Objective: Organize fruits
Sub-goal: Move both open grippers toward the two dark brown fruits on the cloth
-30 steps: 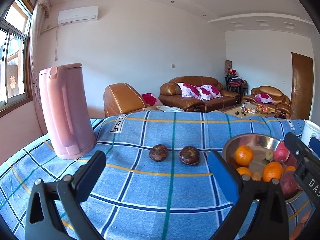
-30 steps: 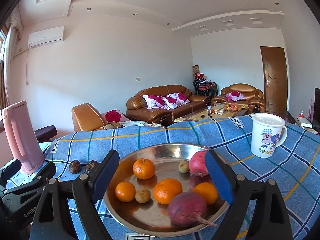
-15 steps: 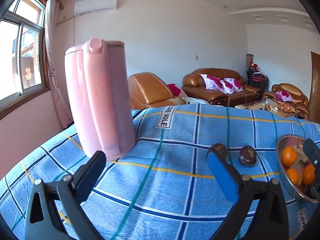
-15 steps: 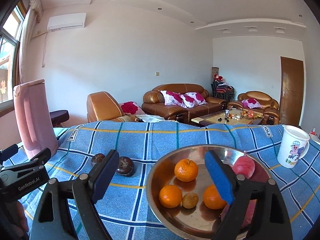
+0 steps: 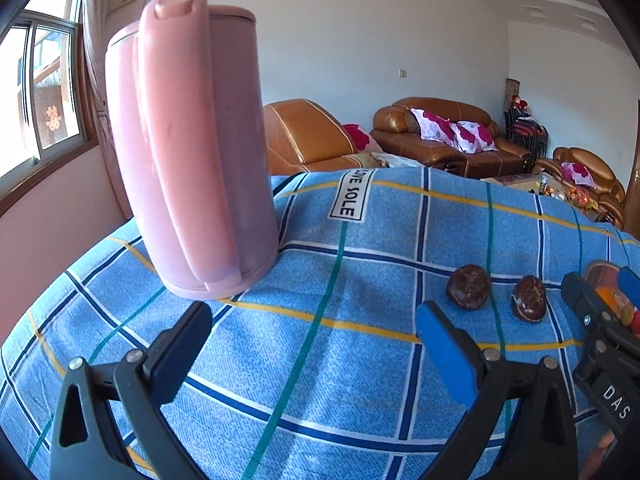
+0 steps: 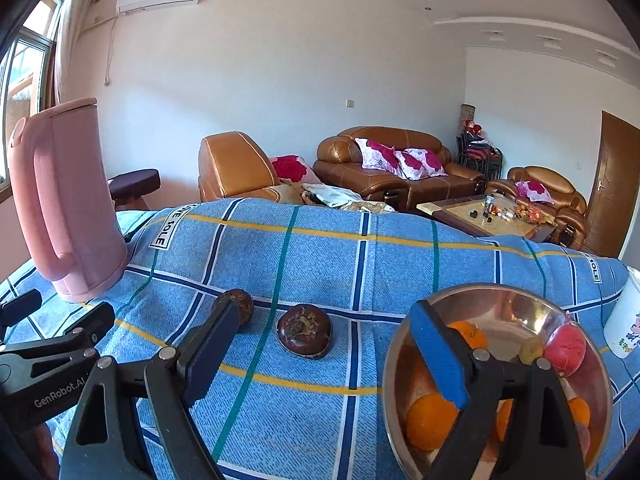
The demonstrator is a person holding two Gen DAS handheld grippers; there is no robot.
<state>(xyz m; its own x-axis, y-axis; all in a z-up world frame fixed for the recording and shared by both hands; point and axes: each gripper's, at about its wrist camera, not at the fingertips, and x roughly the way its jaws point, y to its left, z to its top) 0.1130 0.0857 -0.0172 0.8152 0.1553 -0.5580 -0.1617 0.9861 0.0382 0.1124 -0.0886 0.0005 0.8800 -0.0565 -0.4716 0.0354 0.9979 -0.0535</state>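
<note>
From the left wrist, the left gripper (image 5: 312, 344) is released and holds nothing, with only blue checked cloth (image 5: 360, 360) on the counter between its jaws. The pink jug (image 5: 192, 140) stands ahead and to its left, towards the counter's left edge. The two dark round fruits (image 5: 468, 286) lie beyond its right jaw, and the tip of the right gripper (image 5: 592, 320) pokes in at that side. From the right wrist, the right gripper (image 6: 320, 344) is spread wide, grasping nothing. The nearer dark fruit (image 6: 305, 331) lies just ahead between its jaws, untouched; the other dark fruit (image 6: 240, 307) is half hidden behind the left jaw tip. The metal bowl (image 6: 500, 300), holding oranges (image 6: 430, 420), sits behind the right jaw, towards the counter's right edge. The right hand looks nearer and better lined up. Being roundish, the fruit needs no special jaw angle.
</note>
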